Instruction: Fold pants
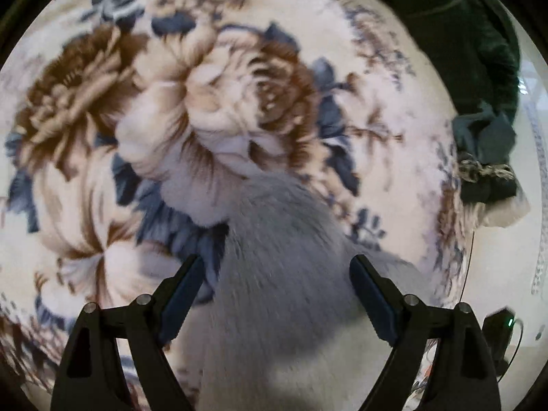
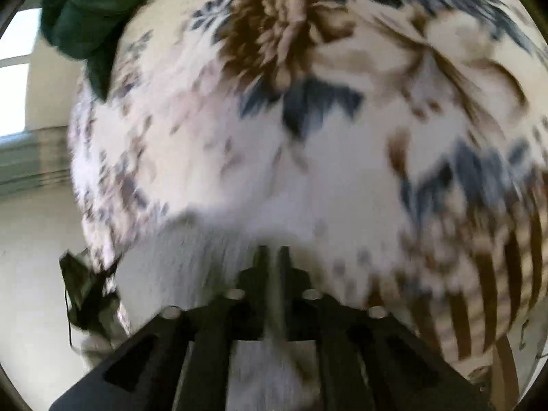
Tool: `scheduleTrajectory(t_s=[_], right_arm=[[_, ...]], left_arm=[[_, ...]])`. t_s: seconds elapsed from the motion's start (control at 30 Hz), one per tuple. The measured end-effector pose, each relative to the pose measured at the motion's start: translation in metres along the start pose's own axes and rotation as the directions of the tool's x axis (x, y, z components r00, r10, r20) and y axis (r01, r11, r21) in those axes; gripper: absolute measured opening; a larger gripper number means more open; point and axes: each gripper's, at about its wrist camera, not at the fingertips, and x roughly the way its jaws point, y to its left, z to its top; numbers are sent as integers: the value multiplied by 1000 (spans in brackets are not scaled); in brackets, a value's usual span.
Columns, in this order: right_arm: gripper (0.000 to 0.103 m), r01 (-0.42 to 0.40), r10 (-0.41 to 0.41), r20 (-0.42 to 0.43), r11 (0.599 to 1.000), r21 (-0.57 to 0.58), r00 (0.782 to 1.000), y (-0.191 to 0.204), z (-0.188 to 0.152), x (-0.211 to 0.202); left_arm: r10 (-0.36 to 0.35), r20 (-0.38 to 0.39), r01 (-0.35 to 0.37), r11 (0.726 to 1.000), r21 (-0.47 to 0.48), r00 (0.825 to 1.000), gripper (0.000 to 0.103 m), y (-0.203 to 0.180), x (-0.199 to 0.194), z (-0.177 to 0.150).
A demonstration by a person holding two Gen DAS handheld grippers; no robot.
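Pale grey fuzzy pants [image 1: 281,308] lie on a floral blanket [image 1: 205,102]. In the left wrist view my left gripper [image 1: 276,262] hovers over them, pointing steeply down. Its jaws stand wide open, the grey fabric fills the space below and between the fingers, and the pads do not press on it. In the blurred right wrist view my right gripper [image 2: 273,253] has its two fingers almost together. A thin strip of the grey pants [image 2: 191,257] runs between them and down toward the camera. The rest of the pants is hidden below the frames.
A dark green garment [image 1: 462,34] lies at the blanket's far edge [image 2: 78,17]. A bundle of dark cloth with a braided cord [image 1: 486,150] sits at the blanket's right edge. A black device with a green light [image 1: 496,335] is on the pale floor [image 2: 34,274].
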Motion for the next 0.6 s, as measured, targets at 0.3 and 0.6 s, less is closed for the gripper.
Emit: scheduleTrajectory(t_s=[0.3,0.6], right_arm=[[13,-79,95,-105,986,148,990,-43,-105,72],[61,-182,208,-48,929,322,977,-63,-128,60]], left_arm=[[-33,-51,30,998,-57,998,88,18,10,-29],[-88,-5,87,992,-86,996,88,17,-9,-16]])
